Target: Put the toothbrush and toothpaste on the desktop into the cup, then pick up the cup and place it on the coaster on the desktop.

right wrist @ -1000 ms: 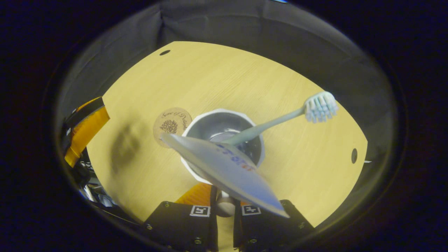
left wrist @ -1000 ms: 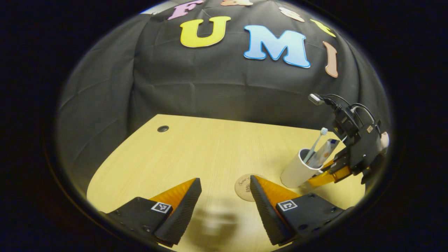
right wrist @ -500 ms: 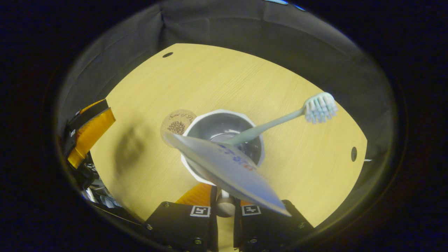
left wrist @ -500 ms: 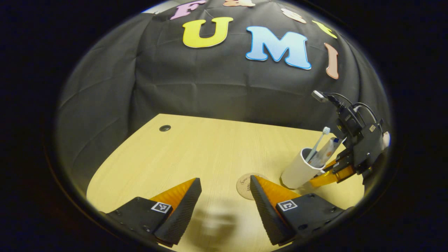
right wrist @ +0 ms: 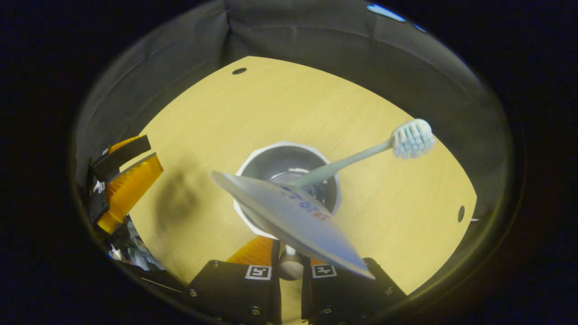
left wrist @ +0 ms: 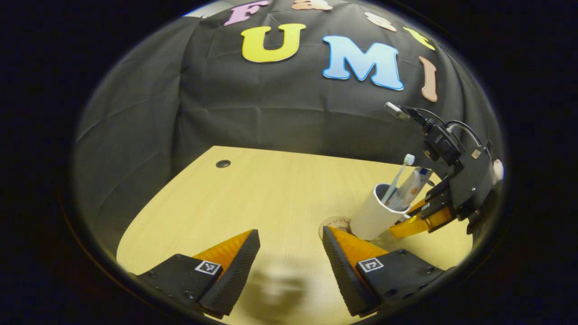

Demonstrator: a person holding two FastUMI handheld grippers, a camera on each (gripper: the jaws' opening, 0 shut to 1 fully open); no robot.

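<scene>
A white cup (left wrist: 370,216) leans tilted at the right of the wooden desk, with a toothbrush (left wrist: 397,178) and a toothpaste tube (left wrist: 408,189) standing in it. My right gripper (left wrist: 408,225) is shut on the cup's near side. The cup's base is at the right edge of a round cork coaster (left wrist: 334,222), which is partly hidden. From above, the cup (right wrist: 275,151) holds the toothbrush (right wrist: 356,158) and the toothpaste tube (right wrist: 293,216), and my right gripper (right wrist: 289,266) clamps its near edge. My left gripper (left wrist: 289,266) is open low over the desk's front, holding nothing.
The desk (left wrist: 271,189) has a cable hole (left wrist: 222,163) at its far left. Two more holes (right wrist: 239,71) (right wrist: 460,213) mark its corners. Black cloth walls close in behind the desk. My left gripper (right wrist: 122,180) sits near the desk's left edge.
My right gripper has carried the cup leftwards to the coaster. In the right gripper view the coaster has slipped out of sight under the cup. My left gripper stays open.
</scene>
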